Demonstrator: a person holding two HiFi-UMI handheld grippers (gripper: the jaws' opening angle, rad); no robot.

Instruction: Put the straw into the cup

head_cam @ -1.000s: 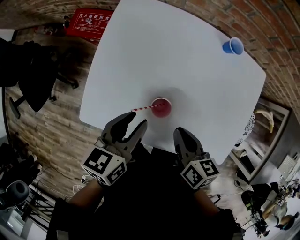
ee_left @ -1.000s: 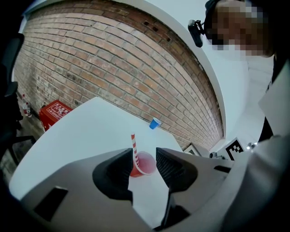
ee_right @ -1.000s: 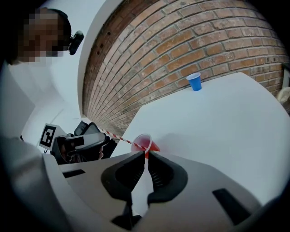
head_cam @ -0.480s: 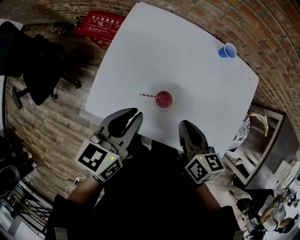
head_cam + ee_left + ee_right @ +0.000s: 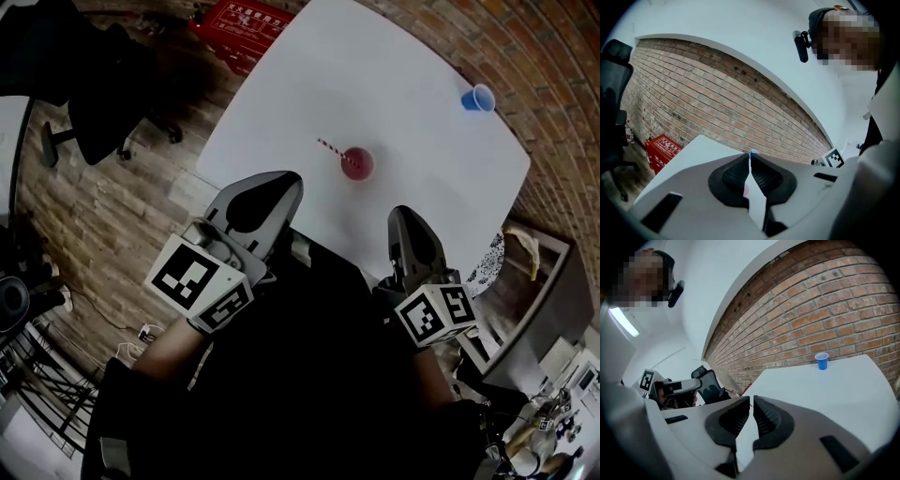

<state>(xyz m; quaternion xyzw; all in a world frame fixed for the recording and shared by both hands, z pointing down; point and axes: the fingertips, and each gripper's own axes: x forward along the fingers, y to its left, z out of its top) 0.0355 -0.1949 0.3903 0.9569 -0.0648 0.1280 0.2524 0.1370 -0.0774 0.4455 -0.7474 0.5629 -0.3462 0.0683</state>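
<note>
A red cup (image 5: pixel 358 163) stands on the white table (image 5: pixel 394 75) with a red-and-white striped straw (image 5: pixel 330 148) in it, leaning out to the left. My left gripper (image 5: pixel 281 183) (image 5: pixel 750 157) hangs at the table's near edge, well short of the cup, its jaws shut with nothing between them. My right gripper (image 5: pixel 405 217) (image 5: pixel 751 400) is held to the right of it, also back from the cup, jaws together and empty. Both gripper views look over the table at a brick wall; neither clearly shows the red cup.
A blue cup (image 5: pixel 478 97) (image 5: pixel 821 360) stands at the table's far right corner. A red box (image 5: pixel 244 17) (image 5: pixel 663 154) sits on the wood floor beyond the table's left side. A black office chair (image 5: pixel 103 103) stands to the left. A second person stands nearby.
The left jaws went from open to shut. Both grippers have drawn back and up from the cup, which now looks smaller and farther off. The straw stays in the cup.
</note>
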